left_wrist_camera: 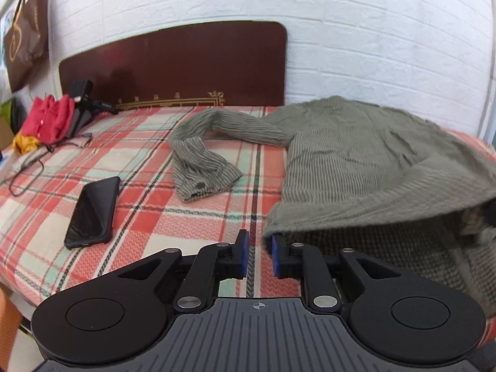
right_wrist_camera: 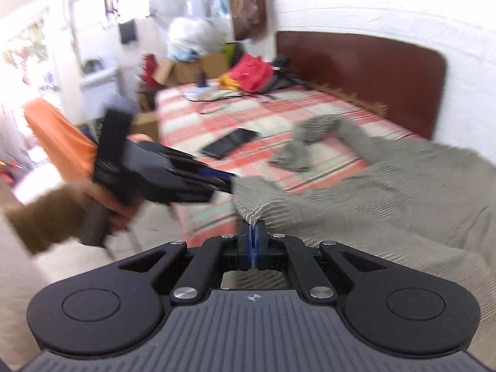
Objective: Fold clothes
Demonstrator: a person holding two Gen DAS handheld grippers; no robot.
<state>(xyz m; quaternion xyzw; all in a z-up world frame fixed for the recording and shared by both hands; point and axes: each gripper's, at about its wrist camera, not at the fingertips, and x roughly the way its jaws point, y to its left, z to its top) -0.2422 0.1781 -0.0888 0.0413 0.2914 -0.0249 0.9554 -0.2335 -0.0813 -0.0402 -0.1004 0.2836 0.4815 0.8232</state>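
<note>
A grey-green ribbed shirt (left_wrist_camera: 356, 161) lies on the plaid bed, its hem lifted off the bedspread at the right. One sleeve (left_wrist_camera: 198, 155) stretches left and bends down, cuff with a button. My left gripper (left_wrist_camera: 259, 245) is open, its right pad just under the shirt's raised hem corner. My right gripper (right_wrist_camera: 253, 232) is shut on the shirt's hem edge (right_wrist_camera: 252, 207) and holds it up. The left gripper also shows in the right wrist view (right_wrist_camera: 217, 179), held in a hand, its tips at the shirt's edge.
A black phone (left_wrist_camera: 93, 212) lies on the plaid bedspread (left_wrist_camera: 148, 226) at the left. Red and yellow clothes (left_wrist_camera: 49, 121), a black device and cables sit by the dark headboard (left_wrist_camera: 186, 65). A brown bag (left_wrist_camera: 26, 37) hangs on the white wall. Boxes and bags stand beyond the bed.
</note>
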